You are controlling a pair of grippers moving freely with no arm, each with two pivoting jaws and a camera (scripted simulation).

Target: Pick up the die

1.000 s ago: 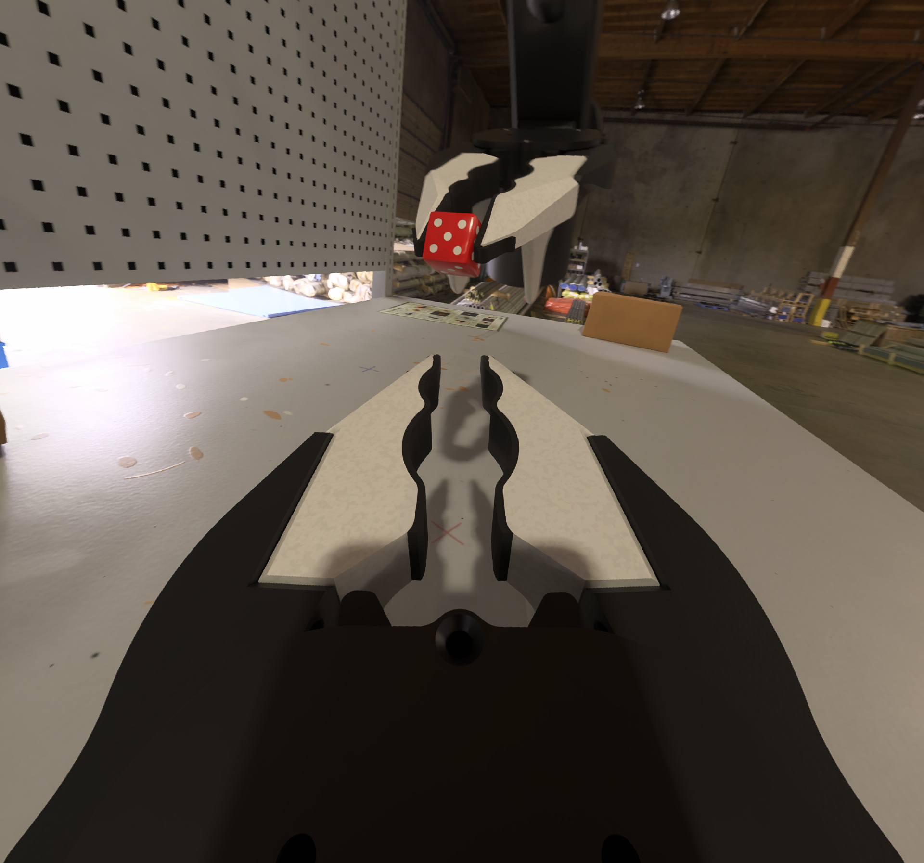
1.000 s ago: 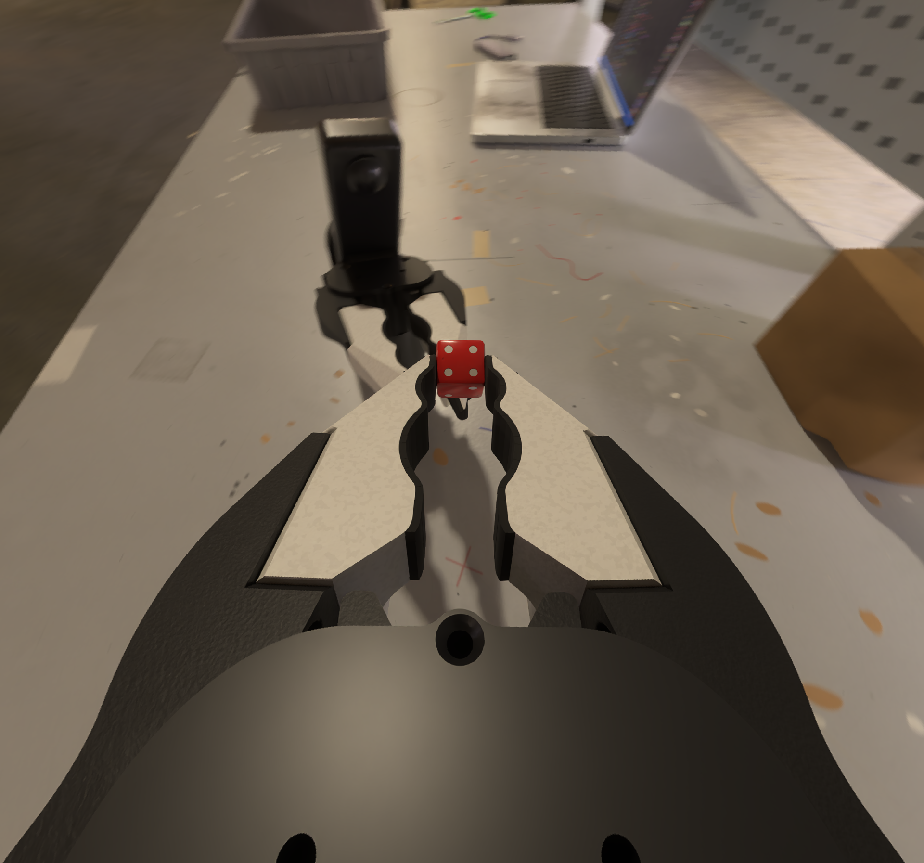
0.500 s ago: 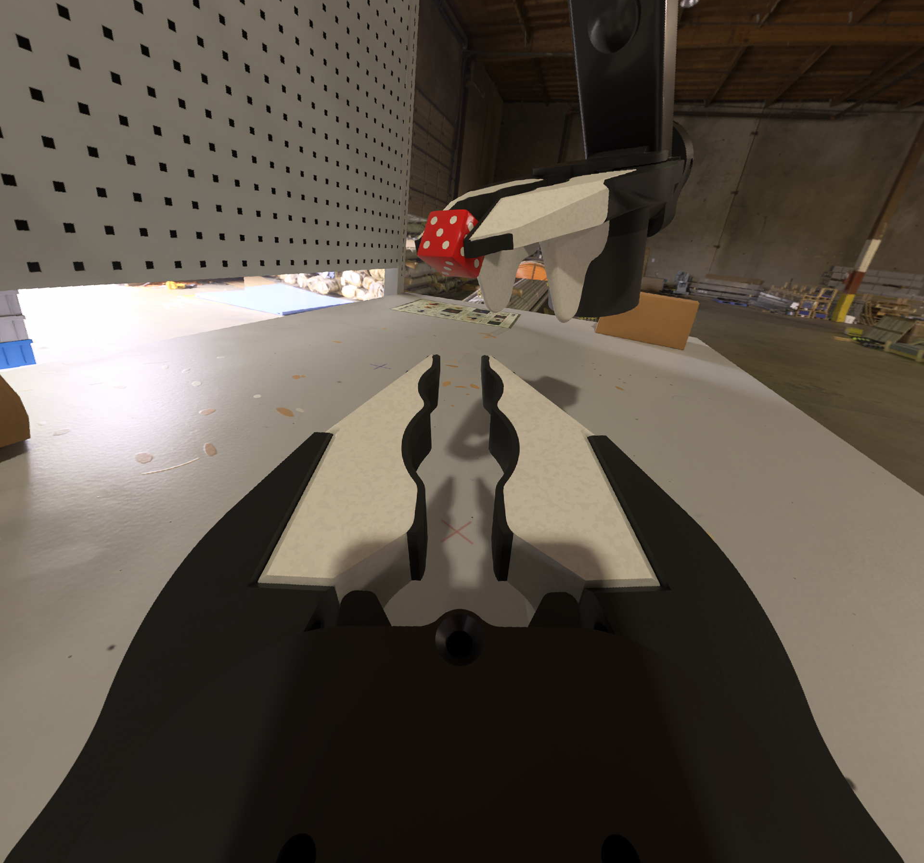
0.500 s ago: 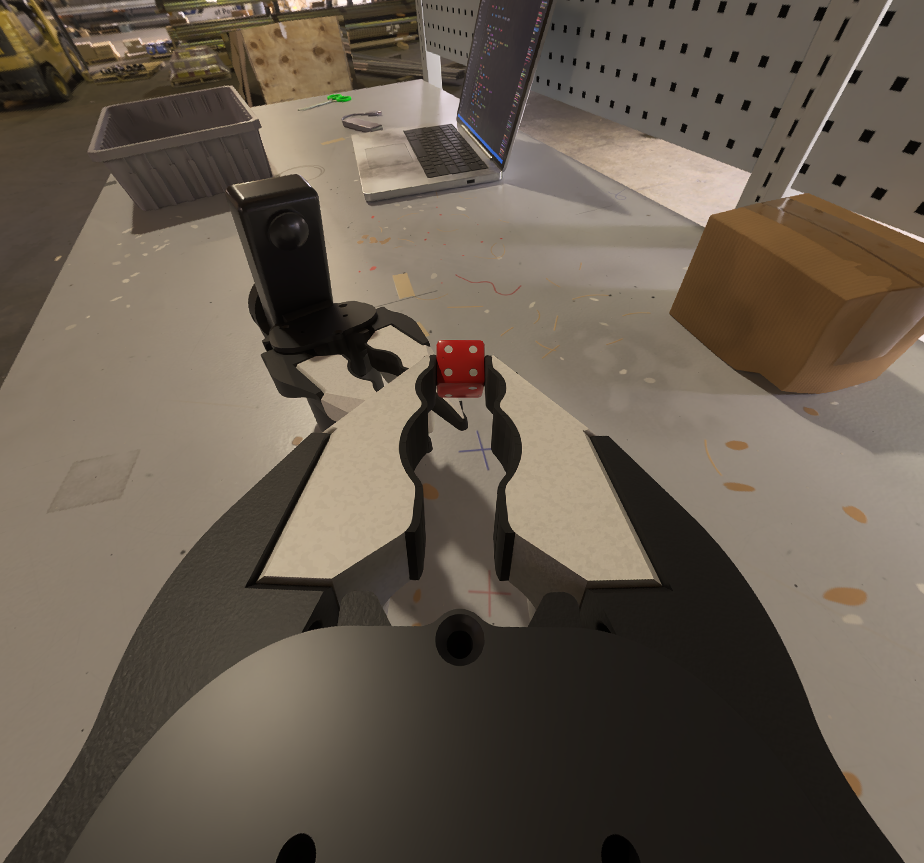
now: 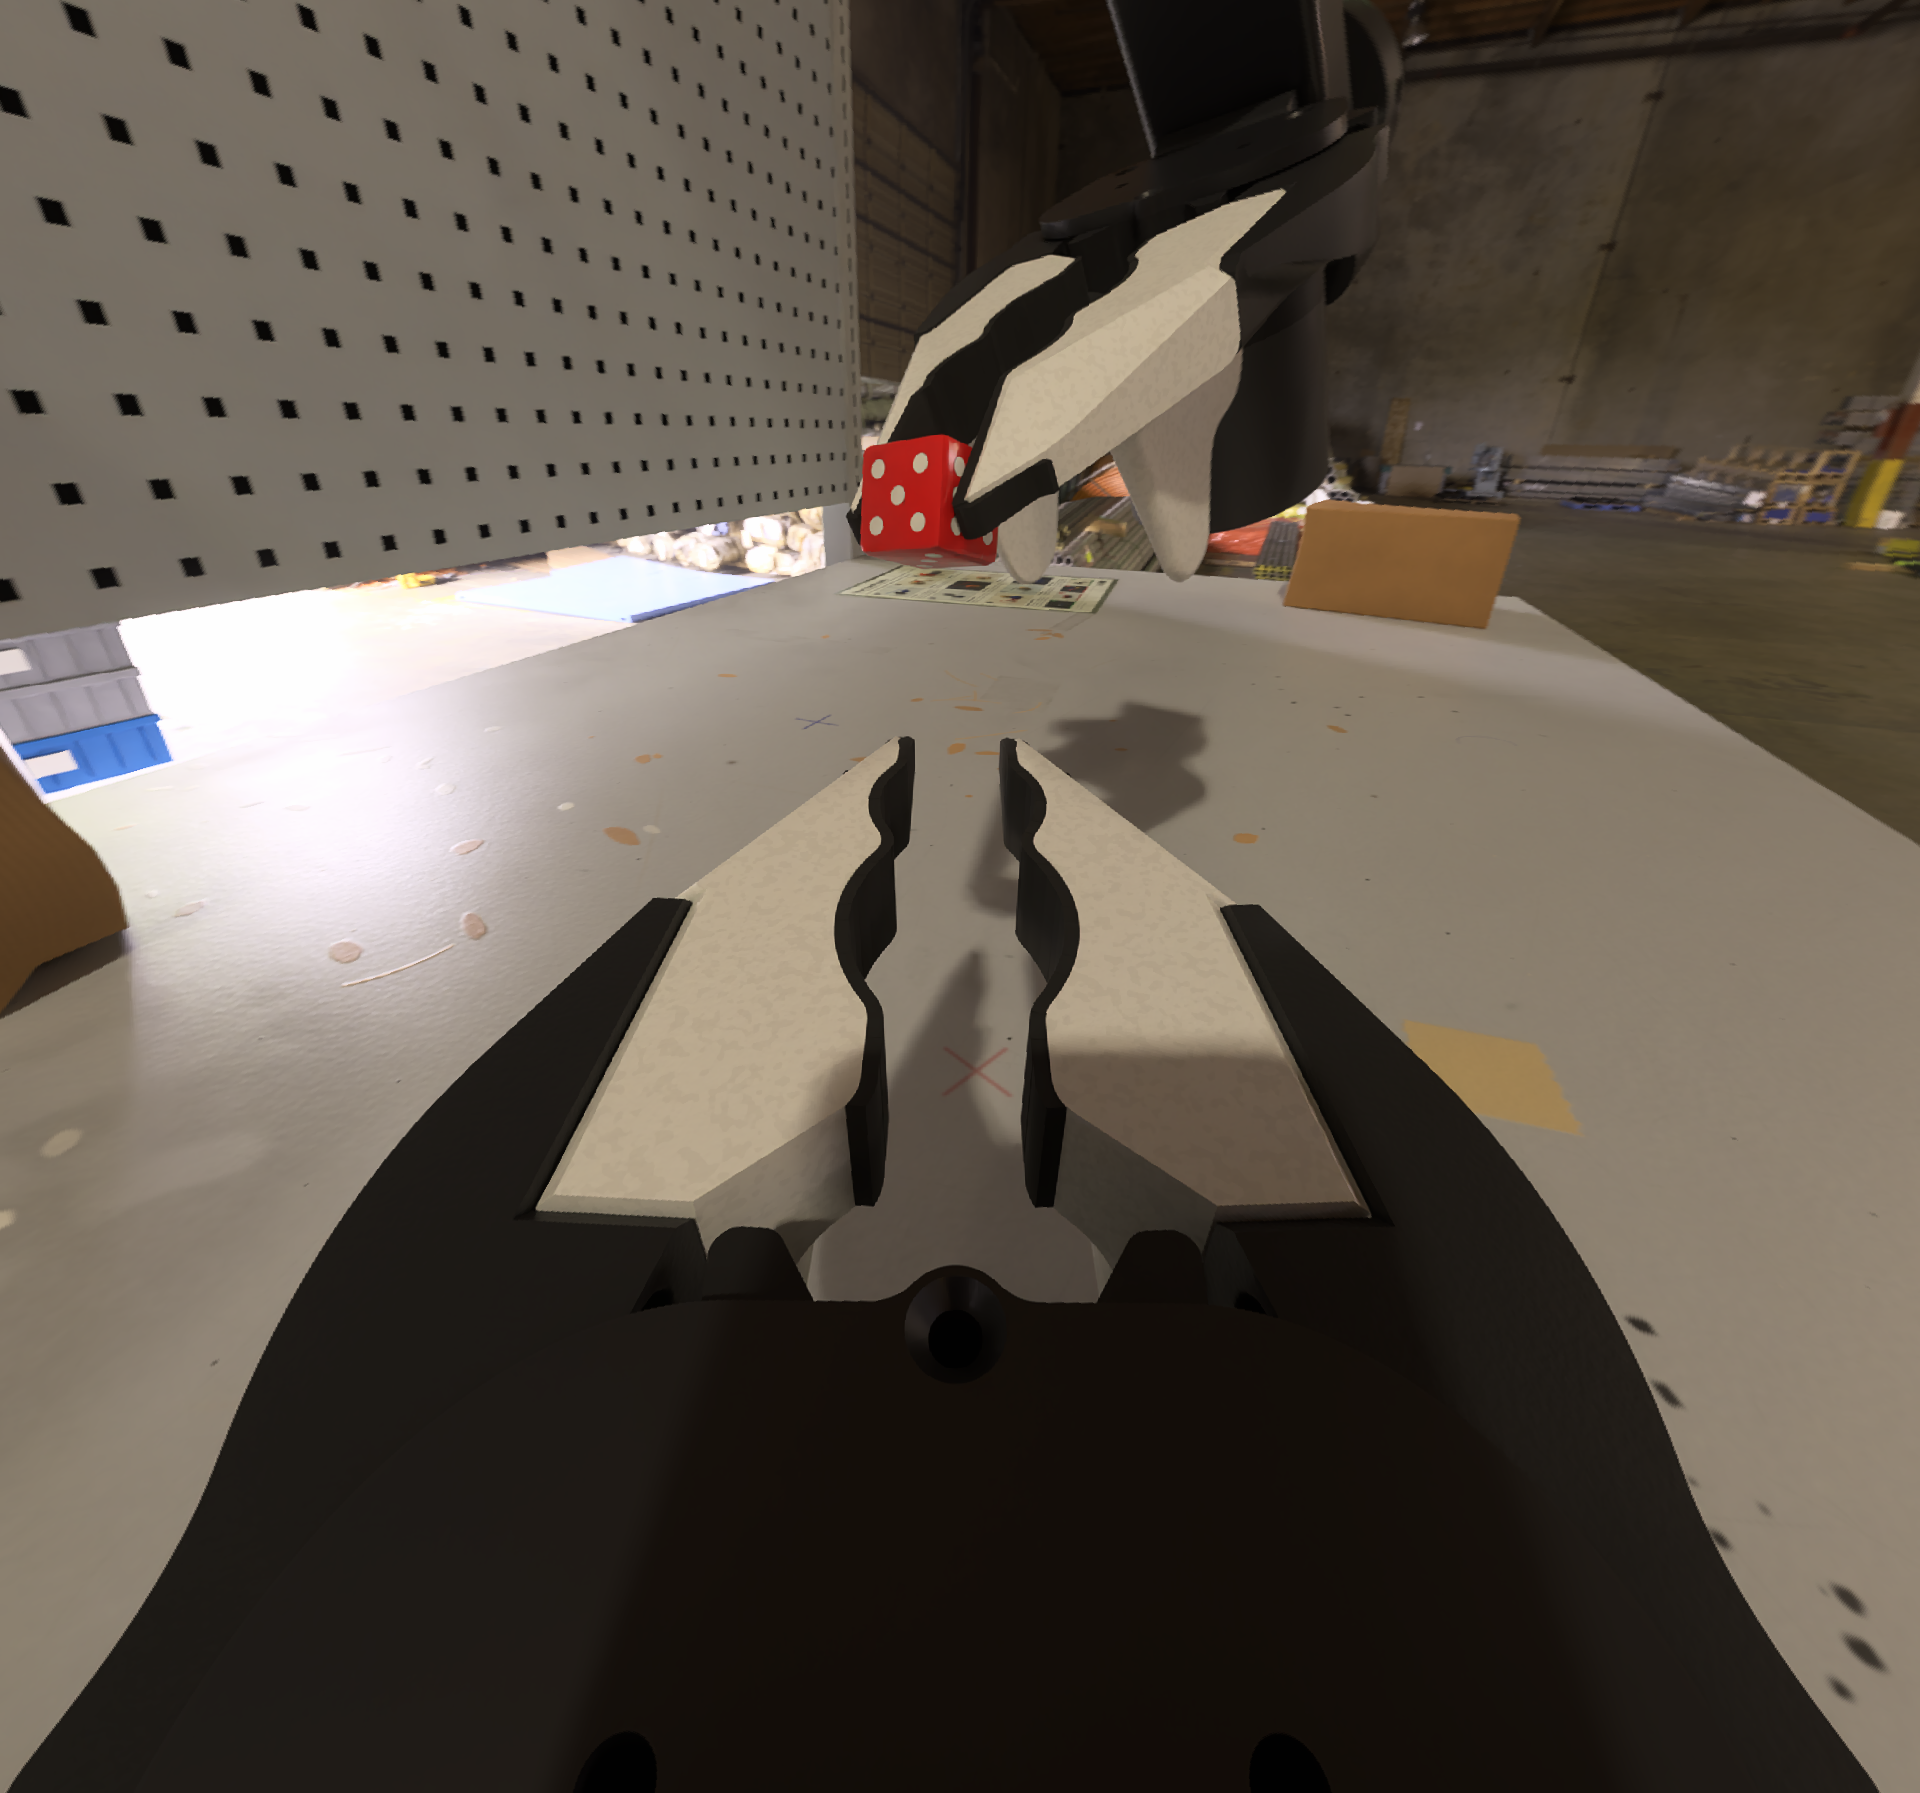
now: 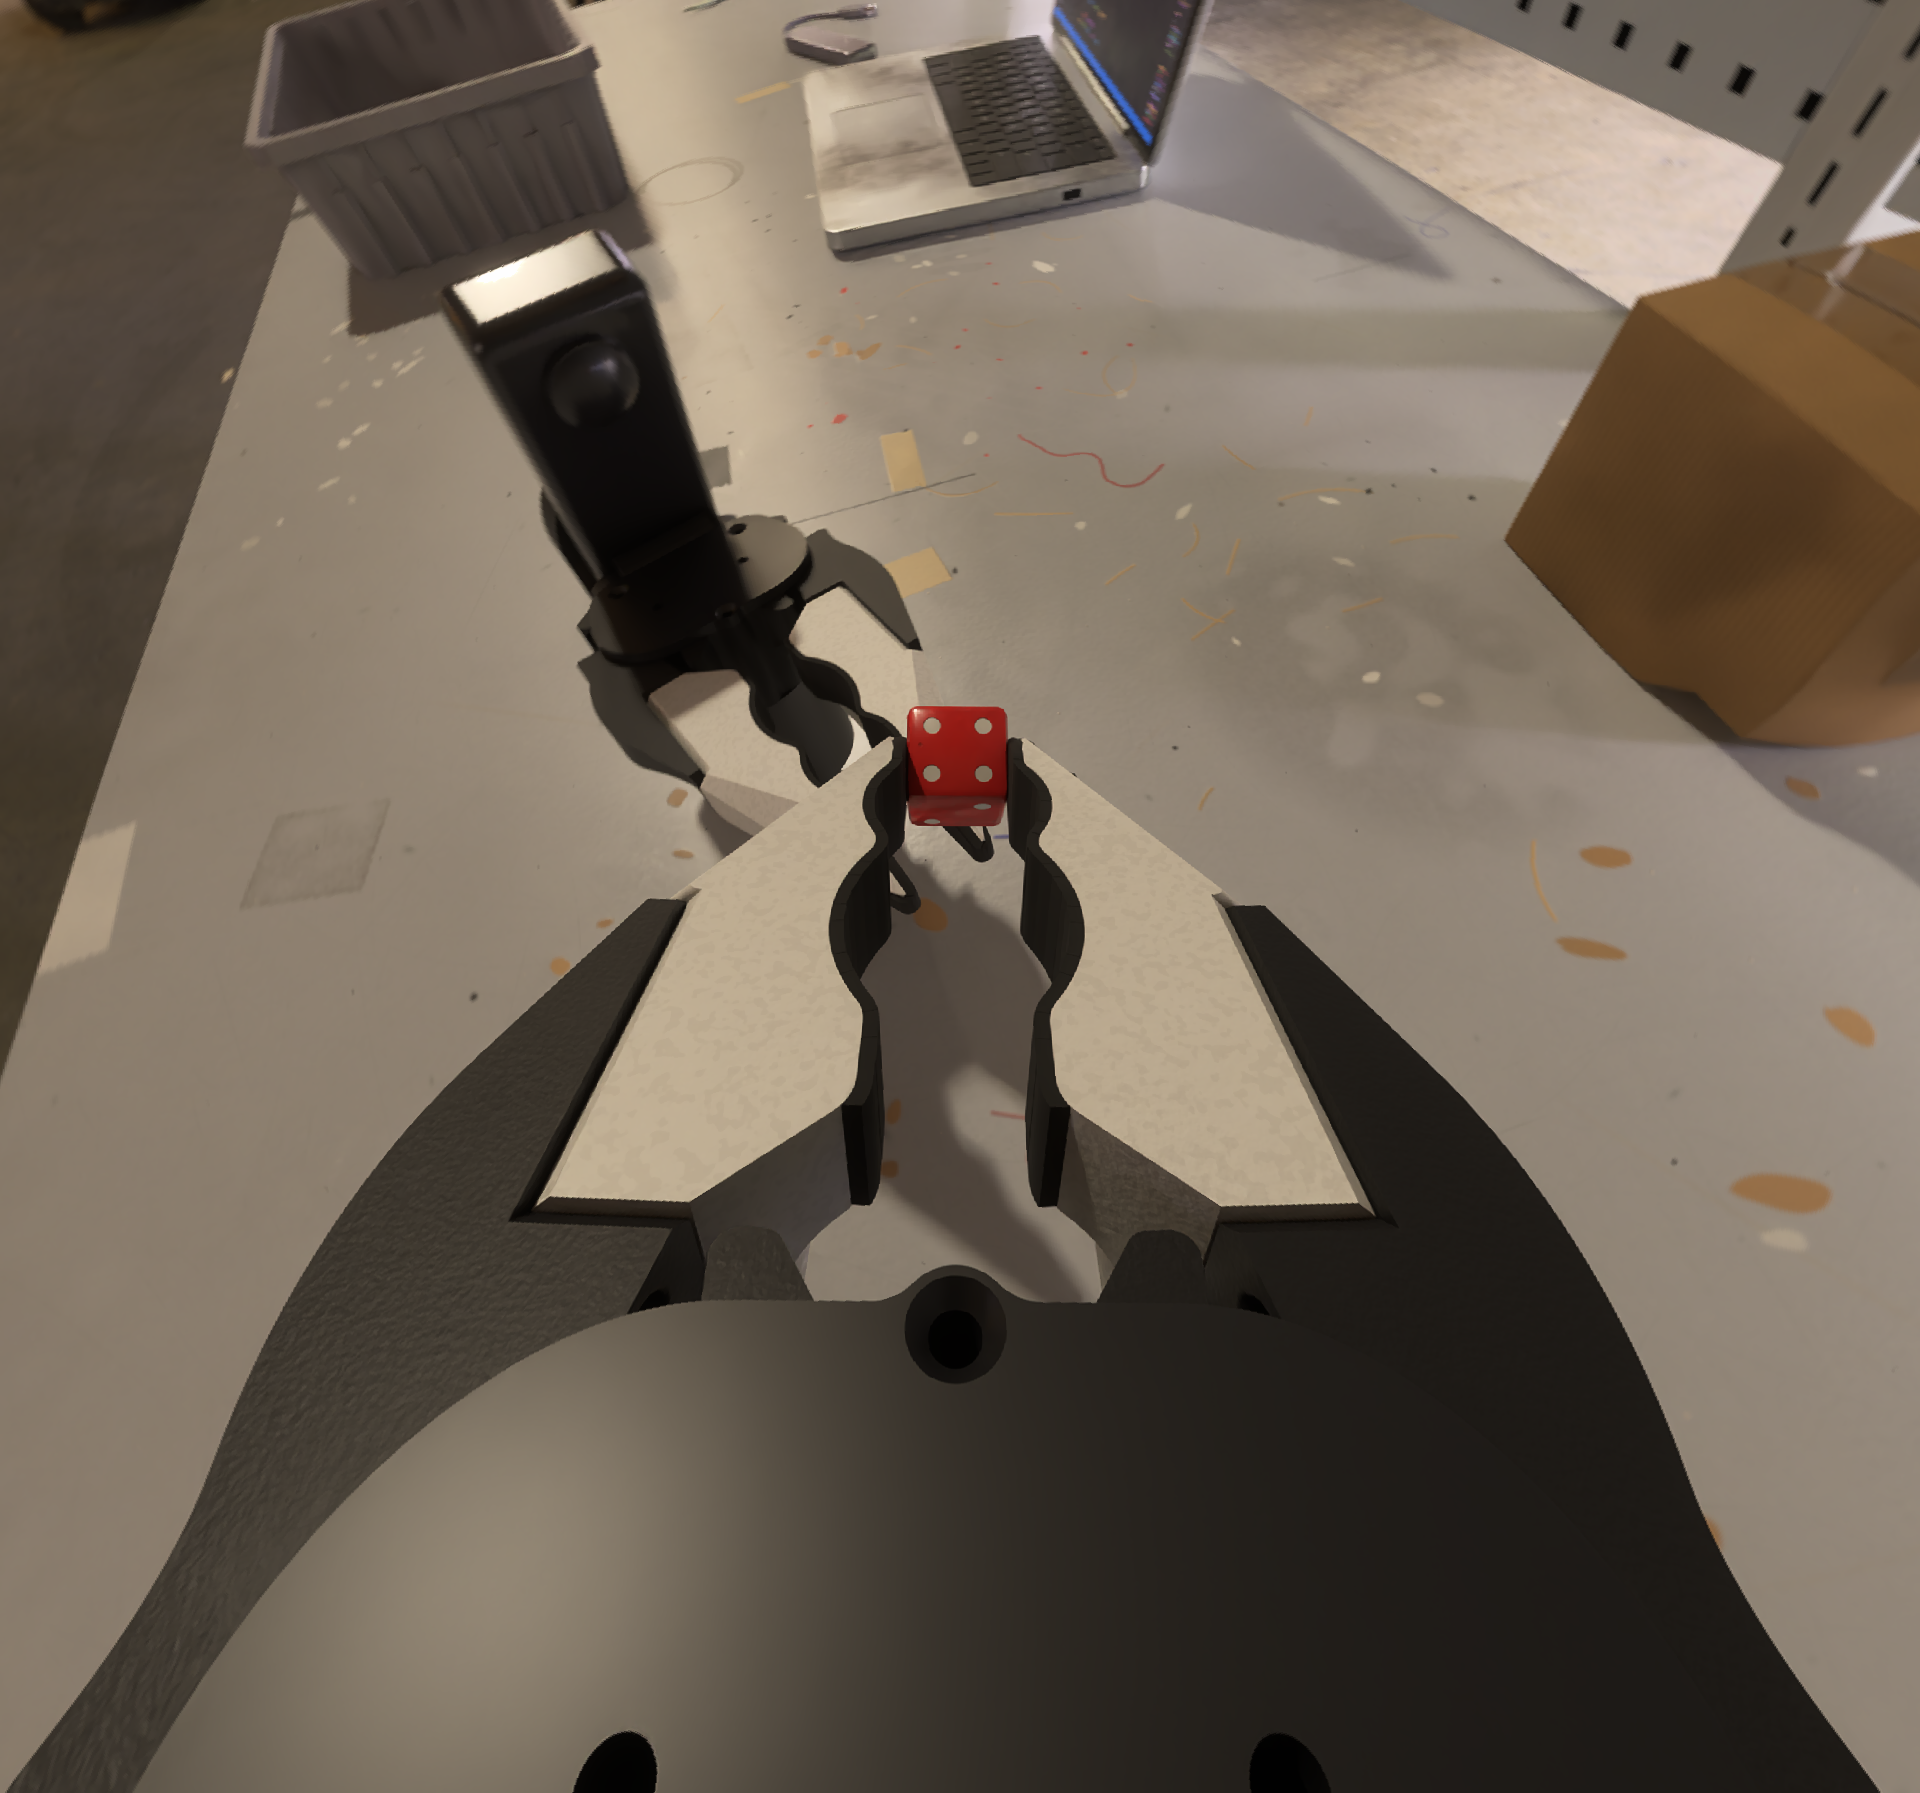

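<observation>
Die (image 6: 956, 764) sits clamped at the tips of the right tongs (image 6: 957, 779), clear of the table (image 6: 1351, 912), so pickup looks done; left tongs (image 5: 956, 756) hover empty, slightly parted.

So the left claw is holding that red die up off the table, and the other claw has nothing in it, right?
Not quite: the right gripper holds the red die between its fingers, clear of the table, as the left wrist view shows. The left gripper has nothing in it.
</observation>
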